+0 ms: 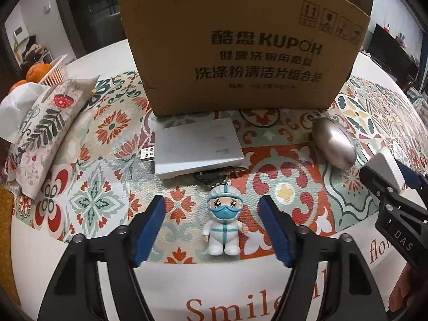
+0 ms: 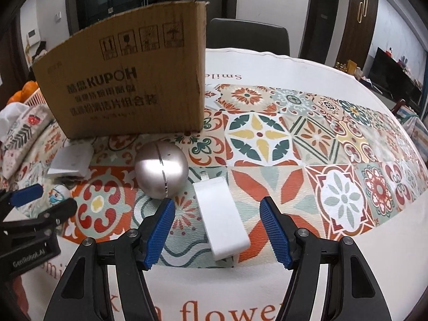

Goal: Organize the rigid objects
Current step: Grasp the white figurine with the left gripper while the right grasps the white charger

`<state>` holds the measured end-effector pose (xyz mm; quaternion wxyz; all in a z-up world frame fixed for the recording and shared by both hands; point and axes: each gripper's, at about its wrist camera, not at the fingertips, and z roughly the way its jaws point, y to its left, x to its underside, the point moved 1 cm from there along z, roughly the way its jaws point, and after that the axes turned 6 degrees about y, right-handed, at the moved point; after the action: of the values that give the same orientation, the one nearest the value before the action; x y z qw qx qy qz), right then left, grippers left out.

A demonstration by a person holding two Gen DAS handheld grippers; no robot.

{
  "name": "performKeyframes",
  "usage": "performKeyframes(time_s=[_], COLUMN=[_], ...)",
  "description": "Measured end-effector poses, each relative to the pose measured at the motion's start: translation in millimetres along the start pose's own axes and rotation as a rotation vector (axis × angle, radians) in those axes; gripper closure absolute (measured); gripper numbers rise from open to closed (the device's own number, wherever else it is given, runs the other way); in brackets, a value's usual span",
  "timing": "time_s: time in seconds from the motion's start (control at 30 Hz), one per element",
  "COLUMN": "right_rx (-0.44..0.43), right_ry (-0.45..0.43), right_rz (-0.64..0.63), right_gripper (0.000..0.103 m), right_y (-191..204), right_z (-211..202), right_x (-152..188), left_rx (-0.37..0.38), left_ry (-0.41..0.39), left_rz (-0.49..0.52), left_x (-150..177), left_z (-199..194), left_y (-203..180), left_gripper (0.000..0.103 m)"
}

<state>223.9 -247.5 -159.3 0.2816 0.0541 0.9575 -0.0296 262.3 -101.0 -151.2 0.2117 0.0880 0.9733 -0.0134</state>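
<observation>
A small white figurine (image 1: 223, 224) in a blue mask lies on the patterned tablecloth between the blue pads of my left gripper (image 1: 212, 200), which is open and not touching it. A flat silver box (image 1: 198, 147) with a USB plug (image 1: 148, 153) lies just beyond, in front of the tall cardboard box (image 1: 240, 45). In the right wrist view a white charger block (image 2: 222, 216) lies between the fingers of my open right gripper (image 2: 217, 202), clear of both pads. A silver egg-shaped object (image 2: 161, 171) rests next to its left fingertip.
A floral tissue cover (image 1: 45, 128) and a white basket (image 1: 57, 73) of oranges stand at the left. The tablecloth's white border (image 2: 214, 289) runs along the near edge. A dark chair (image 2: 248, 36) stands behind the table, and patterned cloth (image 2: 334, 144) stretches to the right.
</observation>
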Motion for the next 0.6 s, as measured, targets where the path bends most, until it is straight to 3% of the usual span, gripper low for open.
performKeyframes(time_s=[0.2, 0.27, 0.33, 0.37, 0.6], right_rx=[-0.020, -0.034, -0.054, -0.058, -0.122], right_ry=[0.027, 0.030, 0.042, 0.041, 0.040], right_rz=[0.002, 0.014, 0.026, 0.029, 0.049], right_gripper=[0.052, 0.061, 0.073, 0.078, 0.079], right_y=[5, 4, 2, 0, -1], right_z=[9, 10, 13, 14, 9], right_x=[1, 2, 2, 2, 8], left_rx=[0.030, 0.042, 0.049, 0.053, 0.096], left_ry=[-0.005, -0.010, -0.015, -0.016, -0.029], left_rz=[-0.006, 0.000, 0.008, 0.013, 0.025], left_x=[0, 0, 0, 1, 6], left_z=[4, 3, 2, 1, -6], left_y=[3, 1, -1, -3, -9], left_gripper=[0.055, 0.069, 0.076, 0.076, 0.076])
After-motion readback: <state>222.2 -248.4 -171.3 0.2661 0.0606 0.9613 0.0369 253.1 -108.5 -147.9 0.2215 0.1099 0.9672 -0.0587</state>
